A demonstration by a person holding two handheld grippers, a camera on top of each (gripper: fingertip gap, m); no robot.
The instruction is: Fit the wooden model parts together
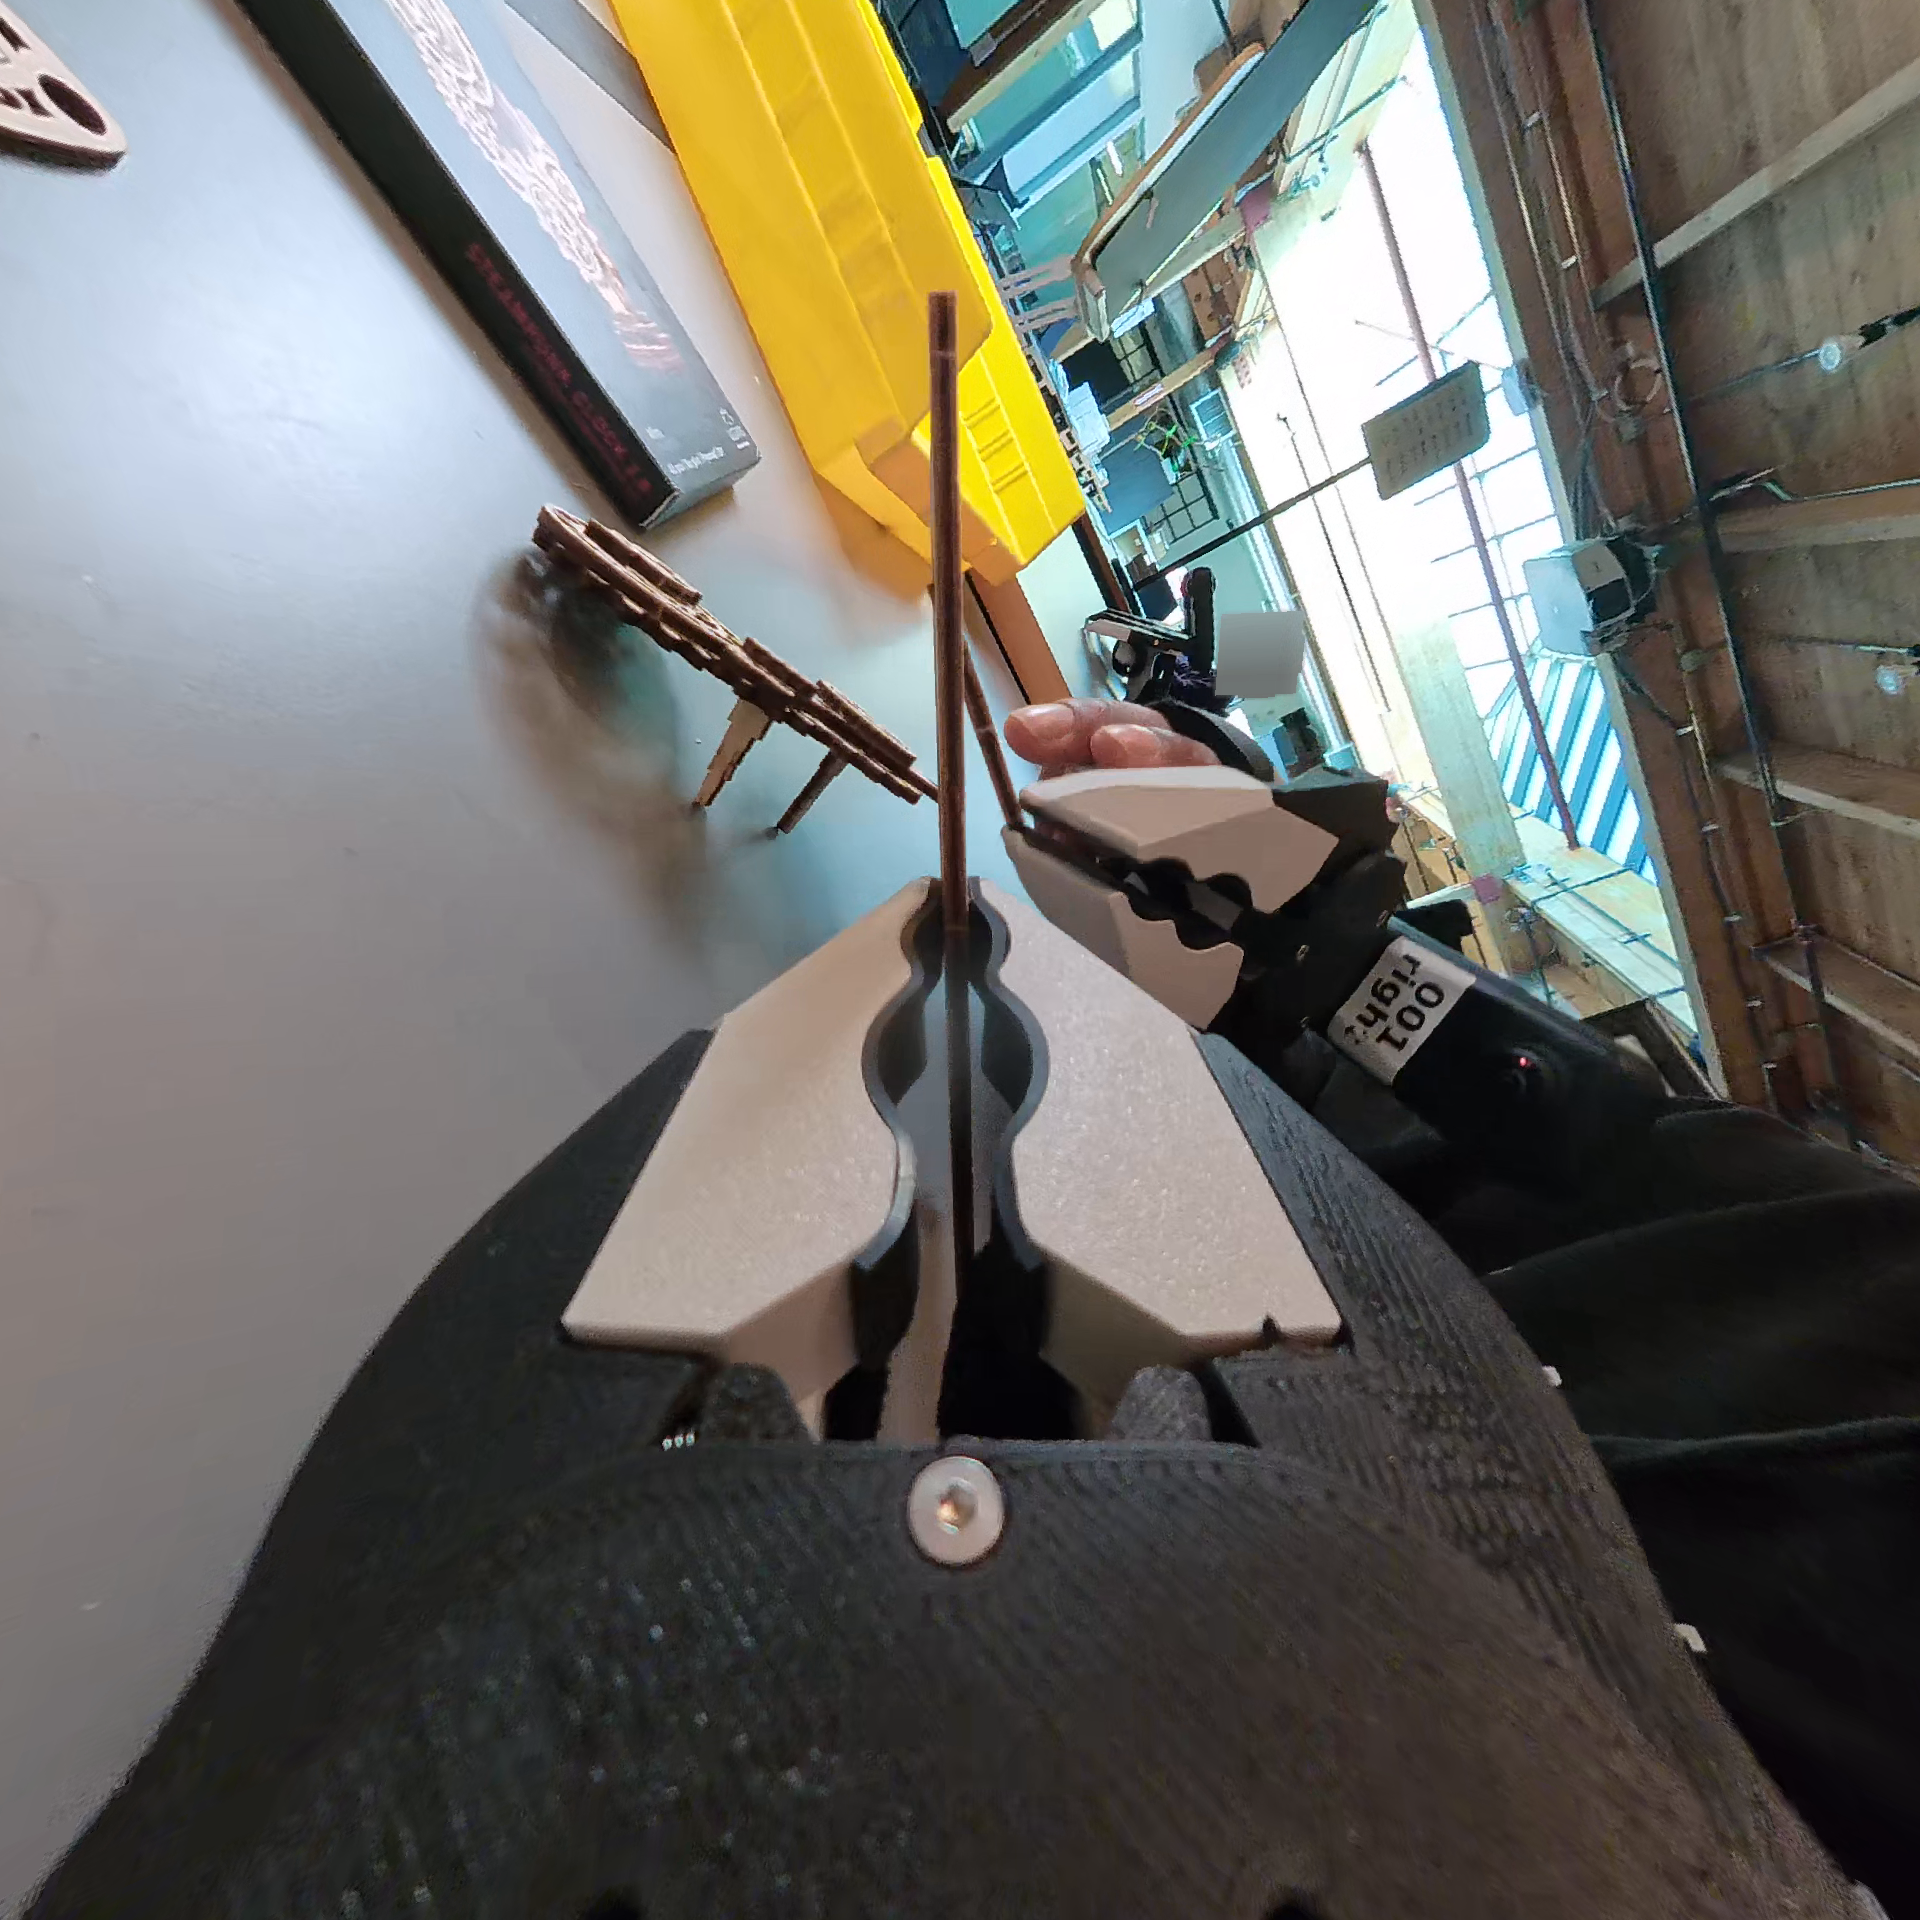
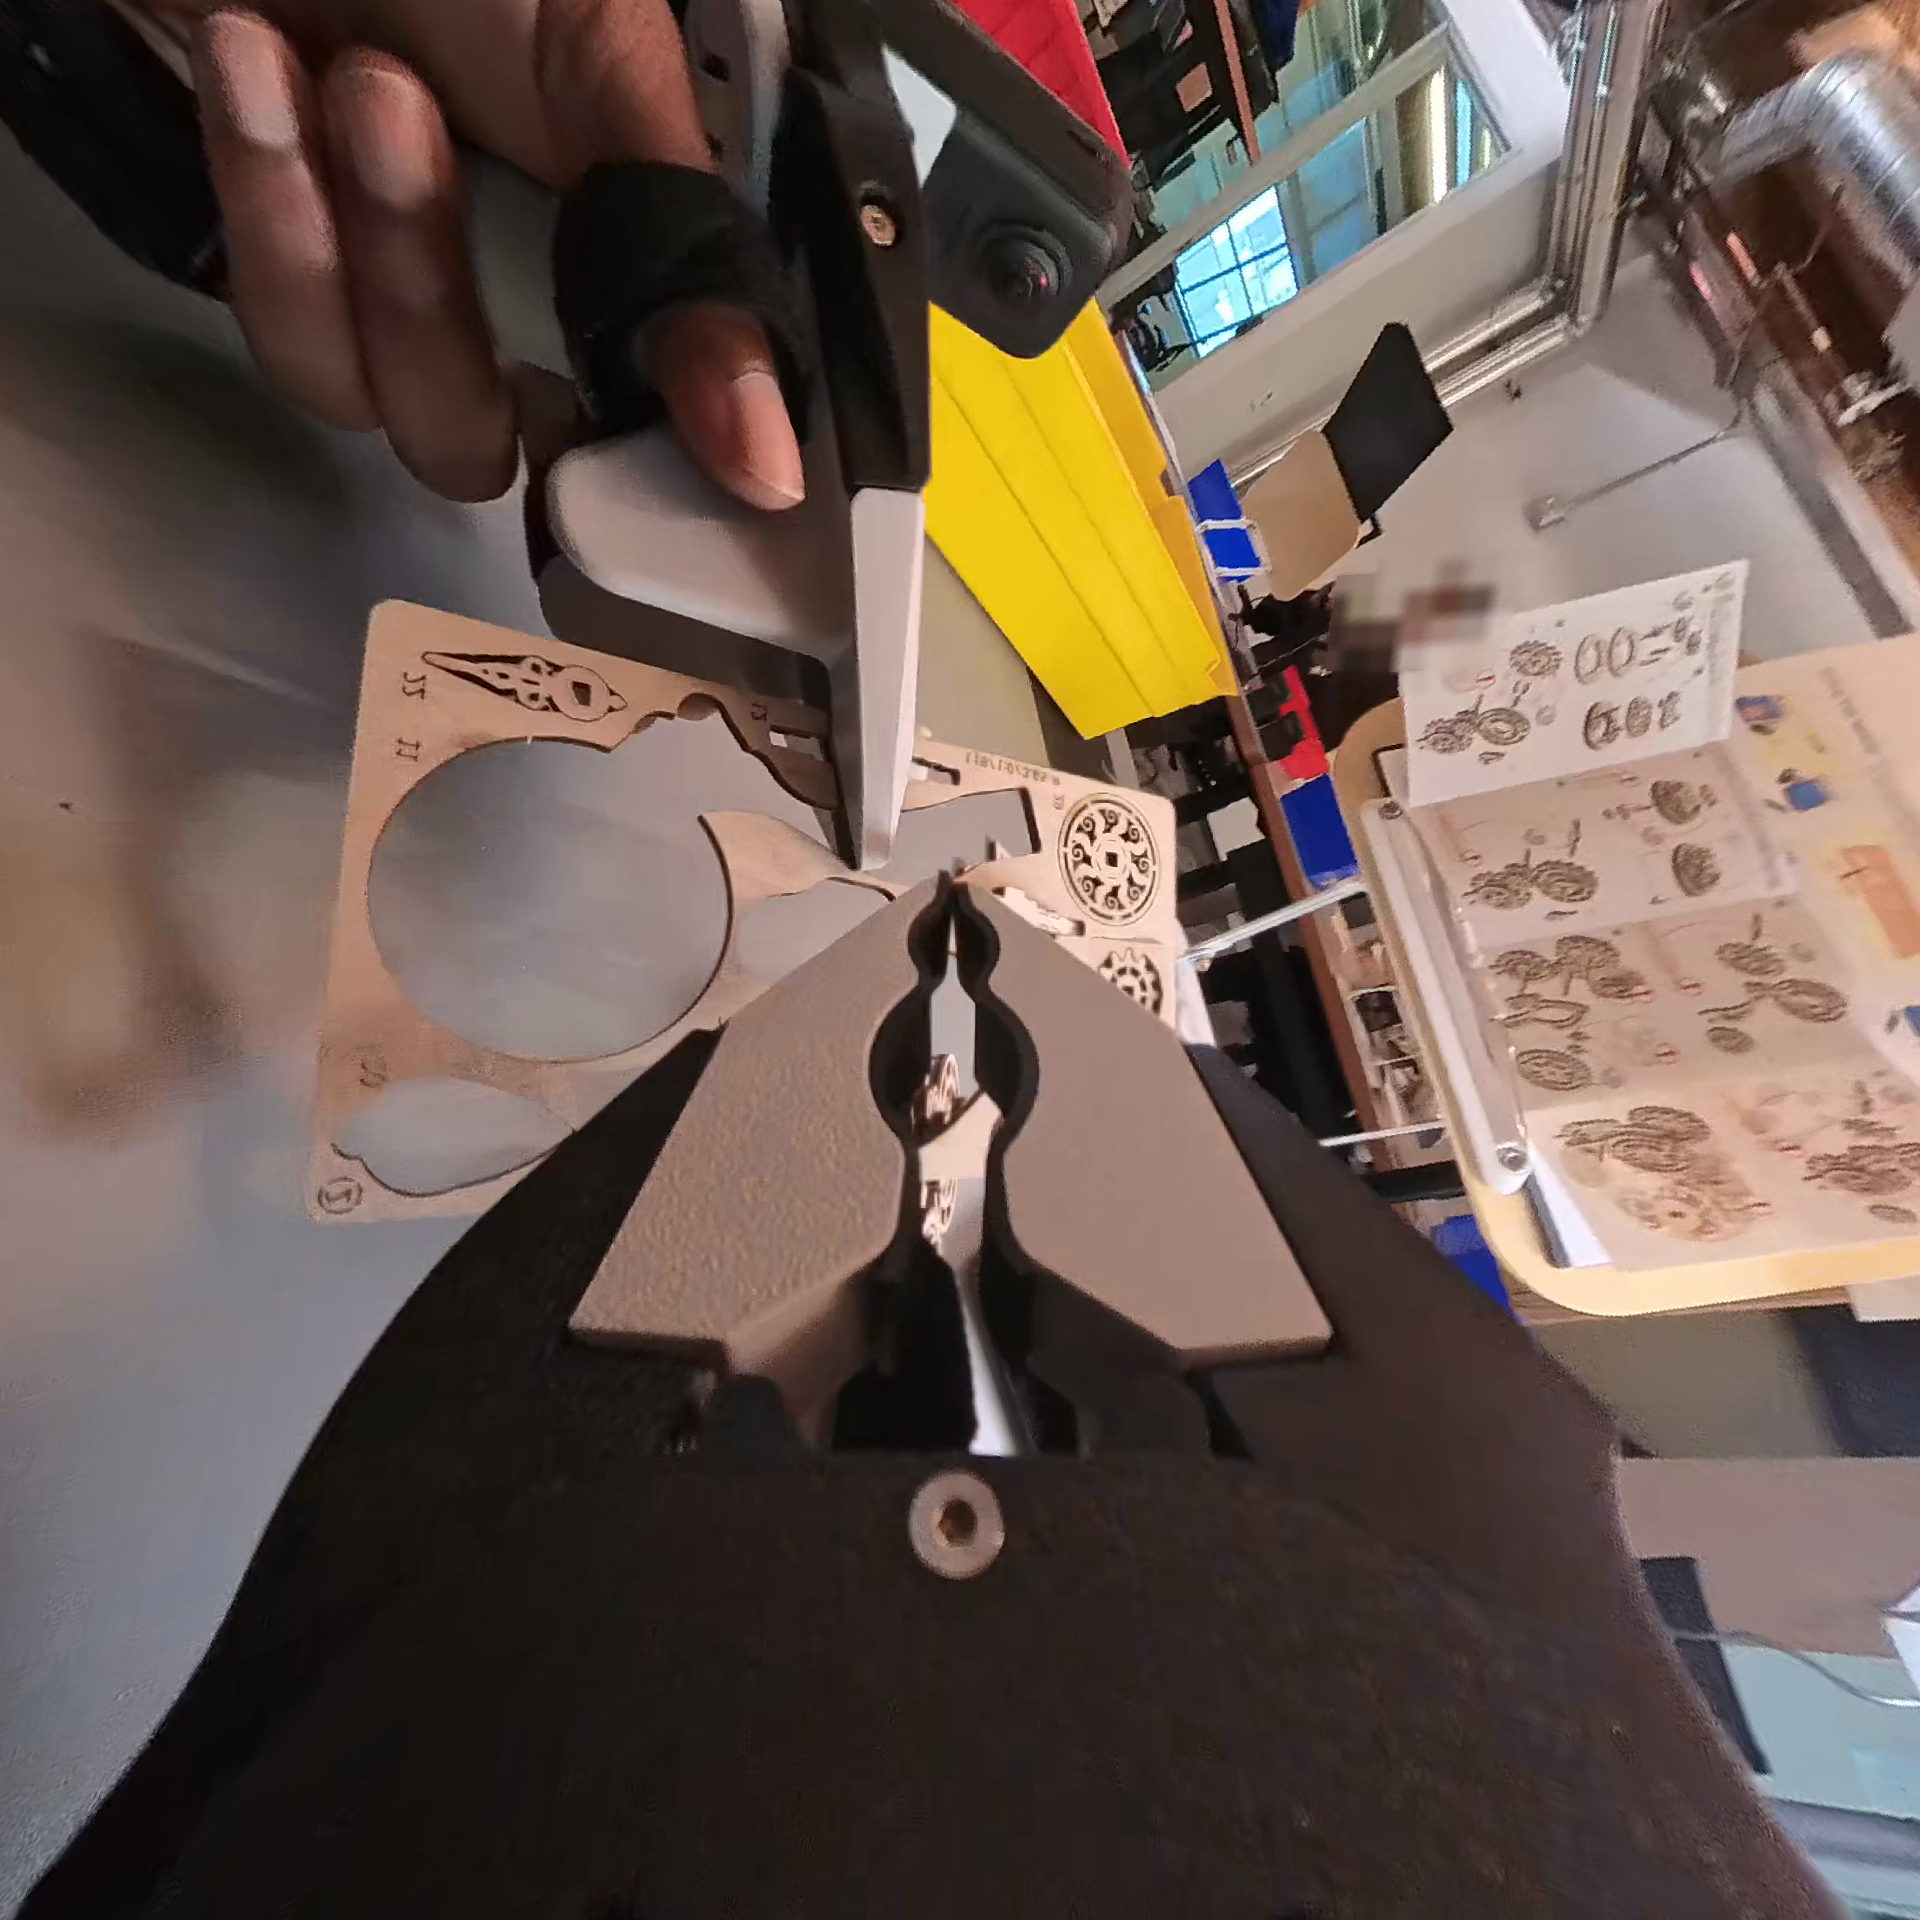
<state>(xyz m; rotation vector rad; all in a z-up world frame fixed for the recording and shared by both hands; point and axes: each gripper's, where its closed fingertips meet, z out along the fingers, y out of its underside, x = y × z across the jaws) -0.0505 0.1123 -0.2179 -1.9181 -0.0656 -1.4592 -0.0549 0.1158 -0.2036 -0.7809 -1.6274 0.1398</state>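
My left gripper is shut on a thin wooden parts sheet, seen edge-on and held upright above the grey table. In the right wrist view the same sheet shows its face with round and curved cut-outs, and the left gripper's fingers clamp its upper edge. My right gripper is shut, its tips at the sheet's inner cut-out. In the left wrist view it pinches a thin wooden part that angles away from the sheet. A partly built wooden model stands on the table behind.
A black box and yellow bins lie at the table's far side. Another wooden sheet's corner shows at top left. Instruction pages sit on a stand at the right. A person's hands hold both grippers.
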